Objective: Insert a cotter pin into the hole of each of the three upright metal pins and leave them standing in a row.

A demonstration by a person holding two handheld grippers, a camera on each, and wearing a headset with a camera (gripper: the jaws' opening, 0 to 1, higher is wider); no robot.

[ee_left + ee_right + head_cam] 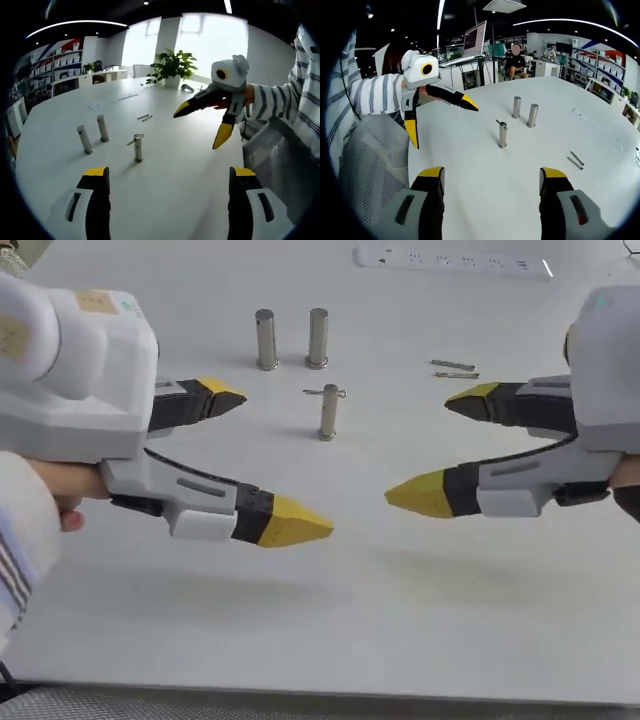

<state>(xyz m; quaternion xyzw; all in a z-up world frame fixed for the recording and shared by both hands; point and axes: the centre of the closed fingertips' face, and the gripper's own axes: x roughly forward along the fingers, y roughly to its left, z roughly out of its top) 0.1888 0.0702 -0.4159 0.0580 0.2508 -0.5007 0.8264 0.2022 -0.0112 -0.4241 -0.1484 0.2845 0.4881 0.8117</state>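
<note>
Three upright metal pins stand on the white table: two side by side at the back [265,340] [317,338], and one in front [329,412] with a cotter pin [325,393] through its top hole. Two loose cotter pins [455,369] lie to the right. My left gripper [265,462] is open and empty, left of the front pin. Facing it from the right, my right gripper [430,448] is open and empty too. In the left gripper view the front pin [138,147] stands ahead of the jaws. The right gripper view has that pin [502,135] ahead and the loose cotter pins [576,160] to the right.
A white power strip [450,260] lies at the table's far edge. A potted plant [172,67] stands at the far end in the left gripper view. A person [516,62] sits at a desk beyond the table. The table's near edge [320,695] runs below the grippers.
</note>
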